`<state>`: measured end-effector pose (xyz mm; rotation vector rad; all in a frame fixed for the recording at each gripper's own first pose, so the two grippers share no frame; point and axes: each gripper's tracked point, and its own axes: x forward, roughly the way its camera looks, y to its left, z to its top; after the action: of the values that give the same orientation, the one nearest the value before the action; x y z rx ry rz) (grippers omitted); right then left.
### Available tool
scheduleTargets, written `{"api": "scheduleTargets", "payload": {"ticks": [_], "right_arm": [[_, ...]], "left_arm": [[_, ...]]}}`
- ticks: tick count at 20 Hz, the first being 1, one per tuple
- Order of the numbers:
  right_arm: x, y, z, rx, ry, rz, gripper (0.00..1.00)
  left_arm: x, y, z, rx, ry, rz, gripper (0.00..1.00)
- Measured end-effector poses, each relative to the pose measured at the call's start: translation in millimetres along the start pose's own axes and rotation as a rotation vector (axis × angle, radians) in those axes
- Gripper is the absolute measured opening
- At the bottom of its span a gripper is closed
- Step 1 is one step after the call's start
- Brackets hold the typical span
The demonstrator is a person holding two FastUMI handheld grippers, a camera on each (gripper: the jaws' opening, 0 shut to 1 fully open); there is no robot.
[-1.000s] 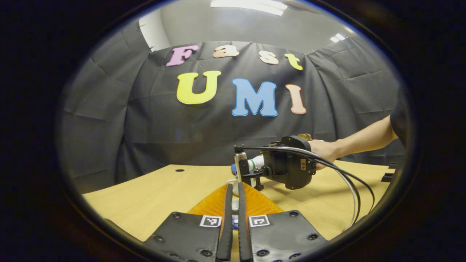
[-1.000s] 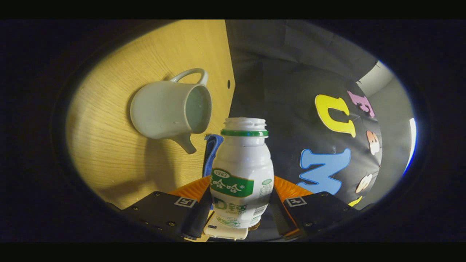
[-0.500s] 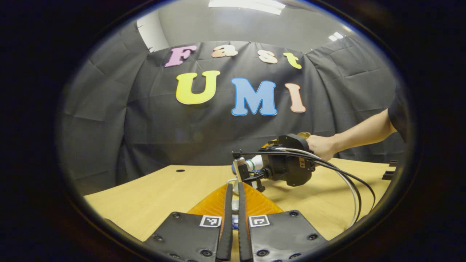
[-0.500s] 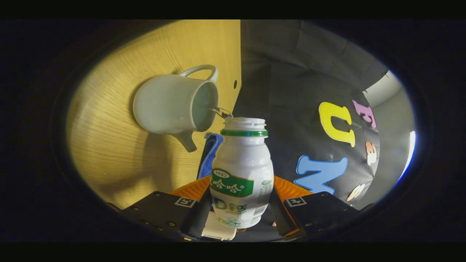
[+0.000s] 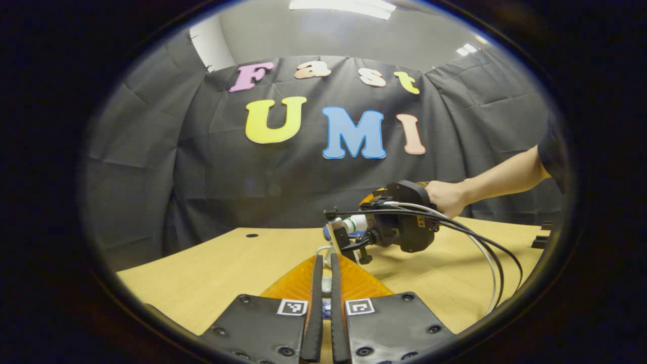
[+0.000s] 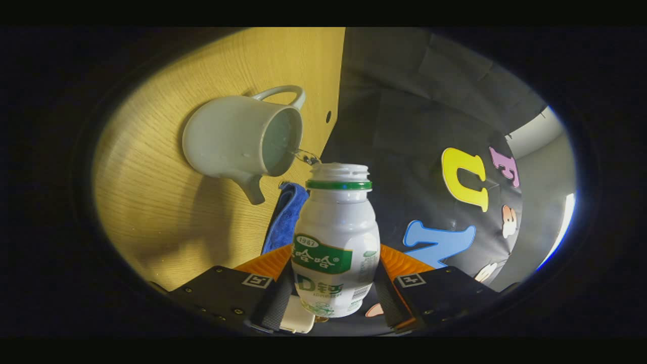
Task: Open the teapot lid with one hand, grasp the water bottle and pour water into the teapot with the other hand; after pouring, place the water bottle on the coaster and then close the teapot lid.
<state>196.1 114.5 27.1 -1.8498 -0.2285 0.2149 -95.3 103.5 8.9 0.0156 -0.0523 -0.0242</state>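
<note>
water bottle [image 6: 336, 237] tipped, mouth toward teapot [image 6: 237, 139].

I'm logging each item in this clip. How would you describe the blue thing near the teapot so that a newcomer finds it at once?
In the right gripper view, start at the wooden table and find the pale teapot with its lid off. Just beside its spout lies the blue cloth, partly hidden behind the water bottle held between the right gripper fingers. It is the only soft, folded item there.

Water bottle [image 6: 336, 237] more tipped, seemingly.
</note>
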Motion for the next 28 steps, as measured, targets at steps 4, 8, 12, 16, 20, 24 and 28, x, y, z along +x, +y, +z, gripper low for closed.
{"api": "scheduleTargets", "payload": {"ticks": [4,8,12,16,20,24,28], "right_arm": [[0,-7,-2,-0.03,-0.001,-0.021,0.74],[-1,-12,-2,-0.053,-0.004,-0.033,0.74],[0,-19,-3,-0.083,-0.005,-0.047,0.74],[-1,-26,-2,-0.113,-0.012,-0.063,0.74],[-1,-33,0,-0.161,-0.021,-0.085,0.74],[1,-39,0,-0.212,-0.026,-0.105,0.74],[0,-40,2,-0.254,-0.026,-0.112,0.74]], "left_arm": [[-2,0,-1,0.0,-0.001,0.001,0.17],[-2,2,-3,0.001,-0.002,0.002,0.17],[-4,1,-3,0.001,-0.002,0.002,0.17],[-4,1,-3,0.002,-0.003,0.003,0.17],[-3,1,-3,0.002,-0.001,0.002,0.17],[-5,2,0,0.002,-0.002,0.004,0.17],[-4,1,0,0.001,0.005,0.005,0.17]]}}
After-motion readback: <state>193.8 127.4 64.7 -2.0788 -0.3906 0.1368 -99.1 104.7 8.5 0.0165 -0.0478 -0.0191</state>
